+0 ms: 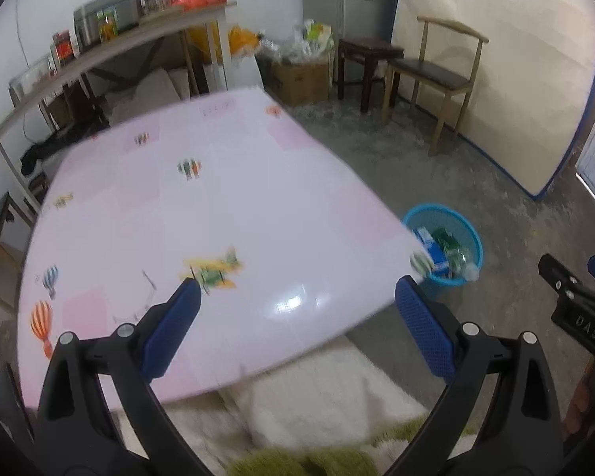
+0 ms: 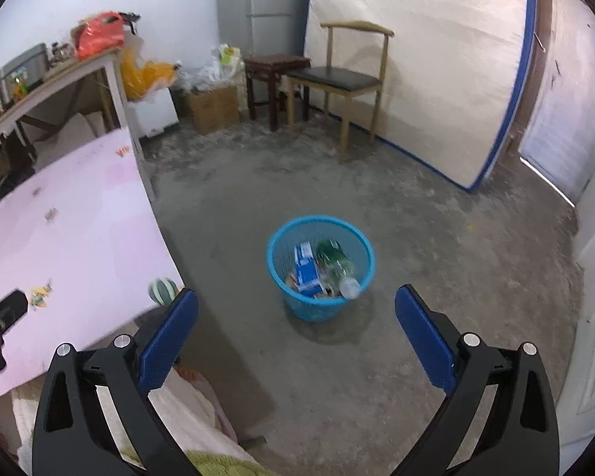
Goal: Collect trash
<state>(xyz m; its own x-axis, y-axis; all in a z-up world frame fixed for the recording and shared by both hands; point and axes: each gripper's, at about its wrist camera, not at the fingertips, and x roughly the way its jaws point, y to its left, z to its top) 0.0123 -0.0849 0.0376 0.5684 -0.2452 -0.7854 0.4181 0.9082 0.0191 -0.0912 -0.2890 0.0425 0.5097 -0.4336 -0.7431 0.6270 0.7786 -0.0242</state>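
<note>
A blue mesh waste basket (image 2: pixel 320 269) stands on the concrete floor right of the table; it also shows in the left wrist view (image 1: pixel 444 252). Inside it lie a blue-and-white carton (image 2: pixel 306 269) and a green plastic bottle (image 2: pixel 337 267). My right gripper (image 2: pixel 296 299) is open and empty, held above the floor just short of the basket. My left gripper (image 1: pixel 297 291) is open and empty, held over the near edge of the pink table (image 1: pixel 202 214). The right gripper also shows at the right edge of the left wrist view (image 1: pixel 575 281).
The table cover has balloon and plane prints. A wooden chair (image 2: pixel 345 79) and a dark stool (image 2: pixel 273 67) stand by a leaning mattress (image 2: pixel 416 59). A cardboard box (image 2: pixel 214 107) and bags sit in the corner. A cluttered shelf table (image 1: pixel 111 43) stands at far left.
</note>
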